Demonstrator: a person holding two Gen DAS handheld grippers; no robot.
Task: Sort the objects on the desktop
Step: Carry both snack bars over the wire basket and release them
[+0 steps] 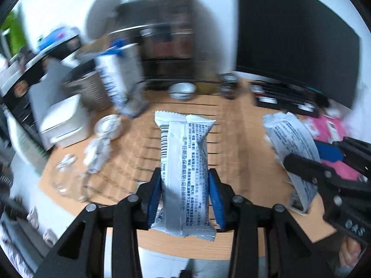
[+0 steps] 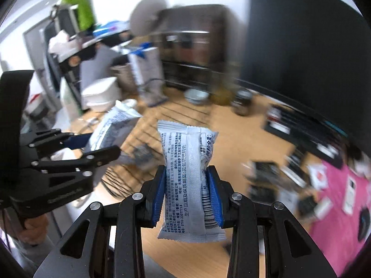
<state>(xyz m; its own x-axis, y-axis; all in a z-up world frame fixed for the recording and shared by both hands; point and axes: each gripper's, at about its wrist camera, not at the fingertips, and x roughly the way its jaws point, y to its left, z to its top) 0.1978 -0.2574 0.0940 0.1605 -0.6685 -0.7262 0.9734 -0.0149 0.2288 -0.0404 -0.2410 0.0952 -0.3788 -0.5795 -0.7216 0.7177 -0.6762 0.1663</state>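
My left gripper [image 1: 185, 180] is shut on a white snack packet [image 1: 183, 162] with blue print, held upright above the wooden desk [image 1: 238, 139]; its blue pads press both sides. My right gripper [image 2: 186, 173] is shut on a second white snack packet [image 2: 187, 169] of the same kind. In the left wrist view the right gripper [image 1: 308, 159] shows at the right edge with its packet [image 1: 294, 143]. From the right wrist camera, the left gripper [image 2: 92, 143] and its packet [image 2: 111, 127] appear at the left.
A black wire rack [image 1: 176, 143] lies on the desk under the packets. Crumpled foil [image 1: 99, 150], a clear glass [image 1: 67, 180], a white box [image 1: 65, 122], a tall carton [image 1: 118, 78], a bowl [image 1: 182, 90], a dark jar [image 1: 228, 85] and a pink sheet [image 2: 336, 208] with small items surround it. A dark monitor [image 1: 296, 39] stands behind.
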